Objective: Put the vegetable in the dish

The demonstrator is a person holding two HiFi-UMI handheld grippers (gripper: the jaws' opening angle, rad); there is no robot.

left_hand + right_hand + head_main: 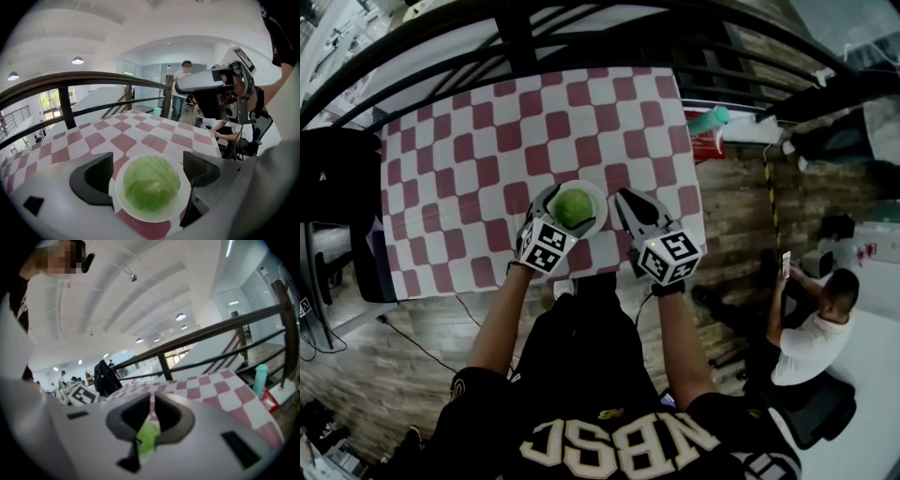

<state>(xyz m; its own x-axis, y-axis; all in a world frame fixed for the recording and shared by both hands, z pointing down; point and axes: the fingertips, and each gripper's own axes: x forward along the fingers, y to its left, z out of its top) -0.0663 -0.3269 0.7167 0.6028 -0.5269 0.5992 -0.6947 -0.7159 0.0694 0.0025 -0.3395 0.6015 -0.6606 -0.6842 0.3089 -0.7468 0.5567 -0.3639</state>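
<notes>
A green cabbage point(574, 206) point(151, 183) lies in a small white dish point(596, 193) point(154, 218) near the front edge of the checked table point(487, 141). My left gripper point(548, 225) point(150, 164) reaches in from the front left. Its two black pads point(101, 176) stand at the dish's rim on either side, at its widest part, and seem to press on it. My right gripper point(623, 199) point(152, 401) hangs just right of the dish. Its jaws are nearly together with nothing between them. Through the slit I see a bit of the green cabbage point(147, 437) below.
A dark railing point(516, 37) runs along the table's far side. A green bottle point(710, 119) and a red object stand off the table's right corner. A seated person point(816, 328) is on the floor level at the right. The table's front edge lies just under both grippers.
</notes>
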